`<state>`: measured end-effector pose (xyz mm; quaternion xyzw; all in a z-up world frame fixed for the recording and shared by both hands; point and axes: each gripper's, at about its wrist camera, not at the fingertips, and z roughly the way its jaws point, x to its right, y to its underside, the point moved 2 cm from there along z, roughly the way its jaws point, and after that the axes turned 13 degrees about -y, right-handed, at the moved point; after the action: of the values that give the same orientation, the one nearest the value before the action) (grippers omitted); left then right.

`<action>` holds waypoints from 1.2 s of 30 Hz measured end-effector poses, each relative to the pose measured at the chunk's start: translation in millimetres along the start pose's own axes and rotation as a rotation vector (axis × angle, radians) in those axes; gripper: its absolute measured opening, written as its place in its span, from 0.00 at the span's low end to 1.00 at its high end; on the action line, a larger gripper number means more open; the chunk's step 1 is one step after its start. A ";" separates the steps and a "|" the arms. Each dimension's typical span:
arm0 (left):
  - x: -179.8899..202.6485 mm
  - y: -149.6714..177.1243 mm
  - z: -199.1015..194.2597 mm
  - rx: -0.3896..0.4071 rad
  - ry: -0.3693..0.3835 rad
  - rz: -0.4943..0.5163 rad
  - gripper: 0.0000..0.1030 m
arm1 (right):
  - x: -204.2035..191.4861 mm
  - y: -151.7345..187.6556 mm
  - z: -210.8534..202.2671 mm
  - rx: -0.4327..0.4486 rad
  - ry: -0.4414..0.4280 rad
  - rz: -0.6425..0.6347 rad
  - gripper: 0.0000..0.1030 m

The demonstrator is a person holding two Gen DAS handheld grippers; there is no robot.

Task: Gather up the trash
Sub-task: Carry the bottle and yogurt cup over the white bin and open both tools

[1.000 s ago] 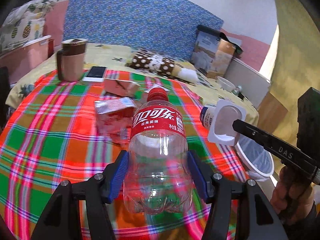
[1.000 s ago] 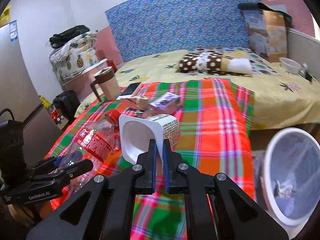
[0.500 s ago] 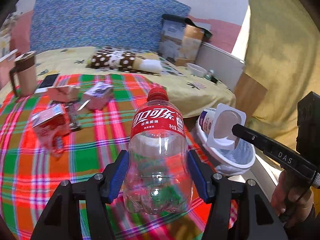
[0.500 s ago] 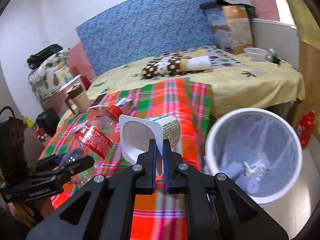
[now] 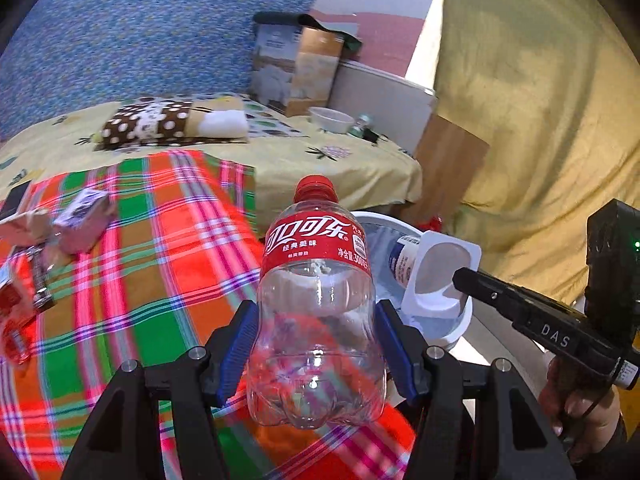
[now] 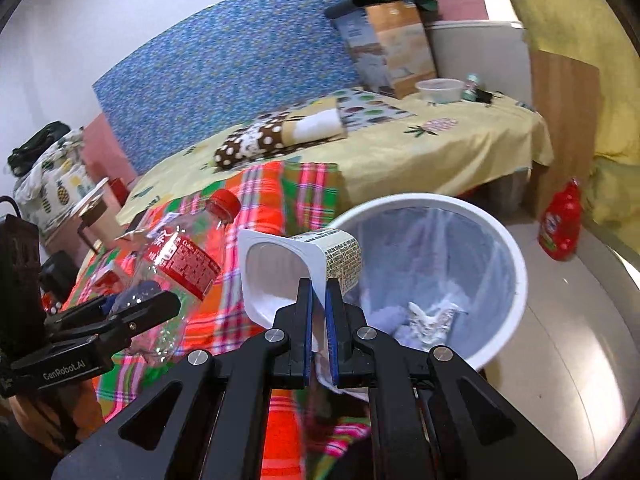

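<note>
Both tools have swung from over the bed toward the waste bin (image 6: 460,216). Right tool (image 6: 318,320) pinches the yogurt cup (image 6: 304,264); bin lies just ahead-right, nearer this hand. Left tool (image 5: 316,340) clamps the upright bottle (image 5: 316,304).

Red-capped bottle (image 5: 316,300); plaid cloth (image 5: 152,264)

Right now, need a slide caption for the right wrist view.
Right gripper pinches an empty yogurt cup beside the white trash bin; left gripper carries a cola bottle.
</note>
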<state>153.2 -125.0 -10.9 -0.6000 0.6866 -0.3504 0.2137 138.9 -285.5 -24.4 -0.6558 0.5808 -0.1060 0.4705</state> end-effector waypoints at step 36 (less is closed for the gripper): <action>71.6 -11.2 98.0 -0.148 0.106 0.097 0.60 | 66.1 14.3 3.5 -0.127 0.161 0.115 0.11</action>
<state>217.2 -217.1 -58.5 -0.5607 0.7493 -0.3195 0.1489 151.8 -339.1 -63.8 -0.6391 0.6591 -0.0940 0.3852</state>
